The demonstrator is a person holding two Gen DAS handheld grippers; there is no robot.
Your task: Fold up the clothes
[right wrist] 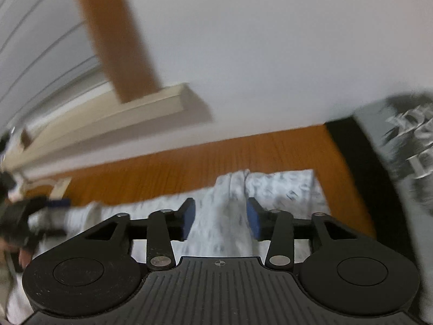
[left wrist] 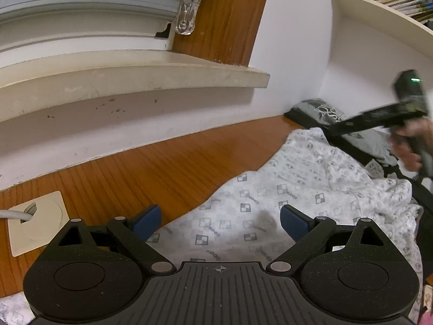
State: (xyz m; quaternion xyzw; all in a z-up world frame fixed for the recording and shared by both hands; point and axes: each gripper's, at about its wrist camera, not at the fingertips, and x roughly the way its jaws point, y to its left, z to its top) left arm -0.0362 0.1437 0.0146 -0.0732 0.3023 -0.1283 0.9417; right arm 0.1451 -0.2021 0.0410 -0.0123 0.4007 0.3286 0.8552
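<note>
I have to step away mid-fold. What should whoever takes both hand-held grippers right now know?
Left hand-held gripper: open, empty, over the white patterned garment.
Right hand-held gripper: open, a raised ridge of that garment lies between its fingers, not clamped; this view is blurred.
The garment lies rumpled on the wooden table; a grey printed garment sits by the wall.
Done: no neat fold visible.
Left: grasp, flatten, fold.
</note>
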